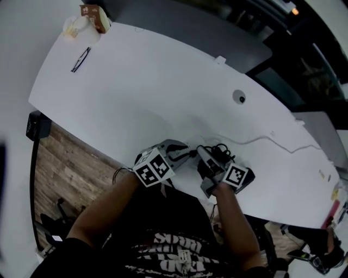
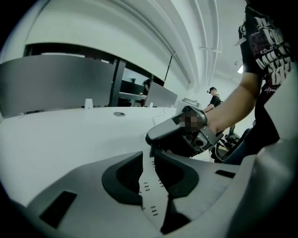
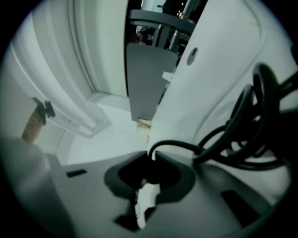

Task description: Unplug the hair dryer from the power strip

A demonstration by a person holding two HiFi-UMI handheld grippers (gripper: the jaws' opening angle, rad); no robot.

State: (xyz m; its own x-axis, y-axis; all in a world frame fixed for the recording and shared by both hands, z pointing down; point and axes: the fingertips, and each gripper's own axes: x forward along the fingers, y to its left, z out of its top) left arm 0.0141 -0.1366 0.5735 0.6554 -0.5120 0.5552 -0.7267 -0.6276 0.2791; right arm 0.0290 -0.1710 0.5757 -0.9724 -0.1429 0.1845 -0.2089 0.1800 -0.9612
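Our right claw [image 3: 151, 160] is pinched nearly shut on the thin black rubber cord [image 3: 179, 145], coiled at the near edge of the white counter [image 1: 163, 81]. Our left claw [image 2: 150, 155] is drawn together, empty. The cord looks limp and slippery; we would take the stiff plug body, which we cannot make out.

I see a long, curved white bench [image 1: 163, 92] with a round cable hole [image 1: 239, 98]. At its far left corner lie dark-rimmed spectacles [image 1: 80, 59], a small brown carton [image 1: 93, 16] and a crumpled white wrapper [image 1: 75, 26]. A thin white cable [image 1: 283, 142] trails across the right part, and a black coiled cord [image 1: 218, 150] sits by the near edge.
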